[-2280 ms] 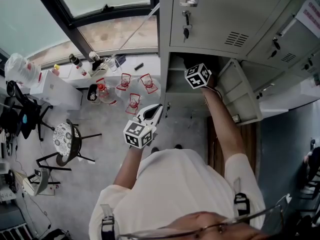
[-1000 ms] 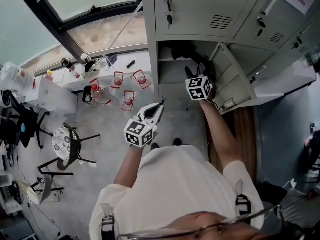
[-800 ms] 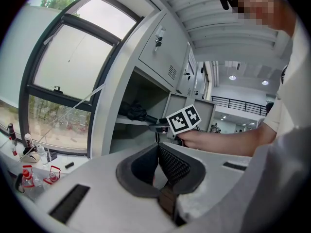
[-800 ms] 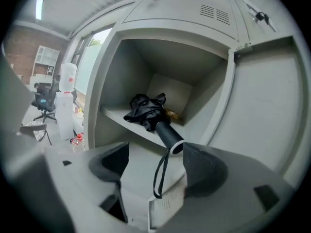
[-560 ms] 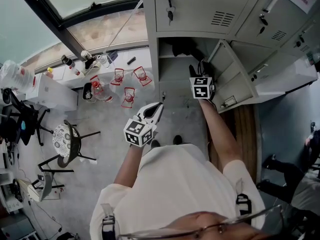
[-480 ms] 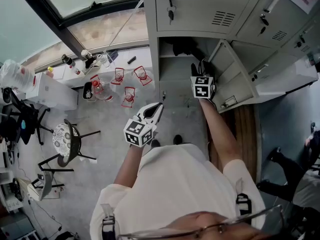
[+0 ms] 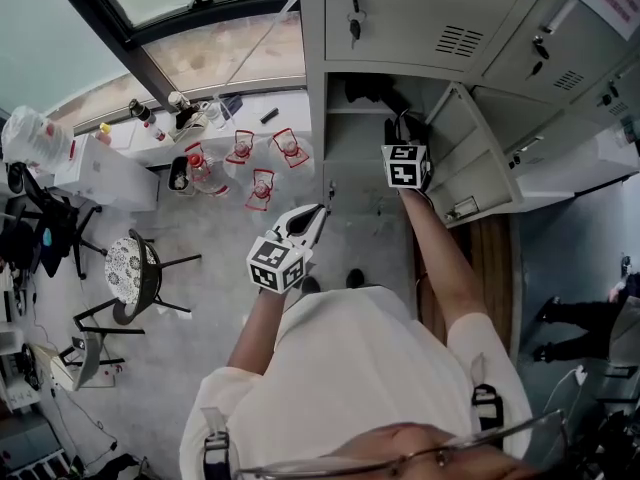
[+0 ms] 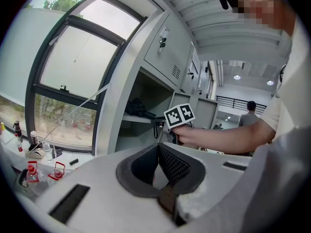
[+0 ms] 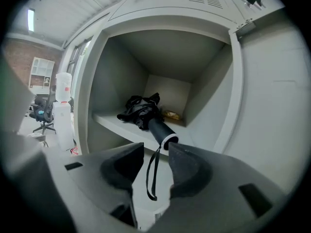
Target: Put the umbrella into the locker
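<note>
A folded black umbrella (image 9: 143,111) lies on the shelf (image 9: 116,125) of the open locker compartment. Its handle (image 9: 162,130) points outward and its wrist strap (image 9: 153,174) hangs over the shelf edge. My right gripper (image 9: 156,152) hovers just in front of the handle. Its jaws have just been closing and stand partly apart, the pads touching nothing, with the strap dangling beyond the gap. In the head view the right gripper (image 7: 402,133) sits at the compartment mouth, the umbrella (image 7: 368,92) behind it. My left gripper (image 7: 316,213) is held back at chest height, shut and empty.
The compartment's door (image 7: 472,173) swings open to the right of my right arm. Closed locker doors with keys (image 7: 352,23) sit above. Left of the lockers a window ledge carries bottles in red holders (image 7: 262,183). A stool (image 7: 130,273) and chairs stand on the floor.
The right gripper has pulled back out of the compartment without the umbrella, and its marker cube has rolled. The left gripper has stayed where it was.
</note>
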`<action>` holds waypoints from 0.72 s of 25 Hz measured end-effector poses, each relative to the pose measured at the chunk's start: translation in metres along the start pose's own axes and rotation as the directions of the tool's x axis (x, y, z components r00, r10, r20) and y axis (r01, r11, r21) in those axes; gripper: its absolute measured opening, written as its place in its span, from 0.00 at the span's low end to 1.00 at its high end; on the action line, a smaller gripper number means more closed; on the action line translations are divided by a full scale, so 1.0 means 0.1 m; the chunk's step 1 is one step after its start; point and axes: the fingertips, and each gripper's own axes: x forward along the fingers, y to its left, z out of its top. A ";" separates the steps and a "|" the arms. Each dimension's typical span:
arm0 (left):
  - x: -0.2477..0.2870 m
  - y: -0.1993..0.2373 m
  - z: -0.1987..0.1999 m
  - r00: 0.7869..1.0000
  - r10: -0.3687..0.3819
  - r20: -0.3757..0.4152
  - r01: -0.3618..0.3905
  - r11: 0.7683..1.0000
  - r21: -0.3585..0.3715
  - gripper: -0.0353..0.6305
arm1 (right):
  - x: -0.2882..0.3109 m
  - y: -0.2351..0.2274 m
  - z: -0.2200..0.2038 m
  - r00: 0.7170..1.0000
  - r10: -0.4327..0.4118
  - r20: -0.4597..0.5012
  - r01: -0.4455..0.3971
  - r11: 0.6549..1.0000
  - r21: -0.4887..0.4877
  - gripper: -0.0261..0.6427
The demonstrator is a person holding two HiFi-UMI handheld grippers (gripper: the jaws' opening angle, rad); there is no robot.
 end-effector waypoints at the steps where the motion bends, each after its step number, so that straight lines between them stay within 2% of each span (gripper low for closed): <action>1: -0.01 0.02 0.00 1.000 0.005 0.001 -0.005 1.000 -0.001 0.06 | 0.03 0.01 0.03 1.000 0.006 -0.001 -0.006 1.000 -0.004 0.27; 8: -0.04 0.12 0.04 0.999 0.038 0.012 -0.038 0.999 -0.009 0.06 | 0.24 0.10 0.11 0.998 0.051 -0.026 -0.051 0.998 -0.022 0.32; 14: -0.08 0.18 0.08 0.999 0.045 0.024 -0.045 0.999 -0.009 0.06 | 0.28 0.13 0.10 0.997 0.067 -0.032 -0.068 0.998 -0.018 0.32; 18: -0.10 0.22 0.08 0.999 0.039 0.023 -0.038 0.999 -0.011 0.06 | 0.17 0.15 0.19 0.998 0.069 0.006 -0.068 0.997 -0.029 0.32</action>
